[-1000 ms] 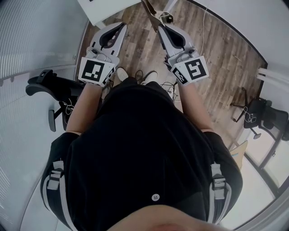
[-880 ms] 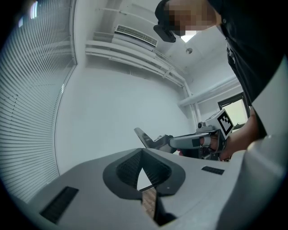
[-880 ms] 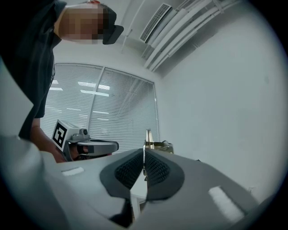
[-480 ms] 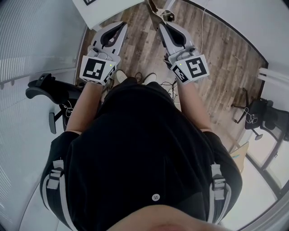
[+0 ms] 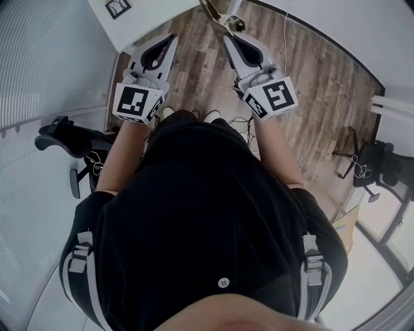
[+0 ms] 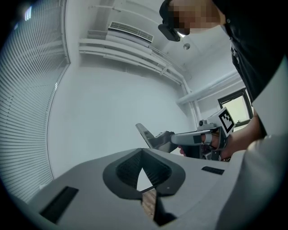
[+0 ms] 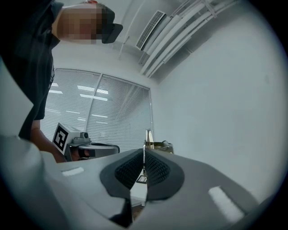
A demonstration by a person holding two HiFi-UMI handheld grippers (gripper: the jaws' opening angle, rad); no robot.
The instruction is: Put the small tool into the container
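Above the wooden floor (image 5: 323,84), a person in a black top stands holding both tools out in front at about the same height, side by side and well apart. The left tool (image 5: 172,39) points toward the corner of a white counter (image 5: 139,16), which carries a square black-and-white marker (image 5: 118,7). In the left gripper view its ribbed pads meet at the tips with only a small wedge of gap lower down, and nothing sits between them. The right tool (image 5: 226,39) is also pressed together: the right gripper view shows just a thin slit between the pads. Just past its tips is a thin tan and brass-coloured piece (image 7: 155,144), also visible at the top edge of the head view. Whether it touches the tips, and whether it is the small tool, cannot be told. No view shows a thing that can be made out as the container. A black chair (image 5: 65,132) stands to the person's left and another chair (image 5: 378,165) to the right. Window blinds (image 7: 108,121) fill the wall behind the left tool in the right gripper view
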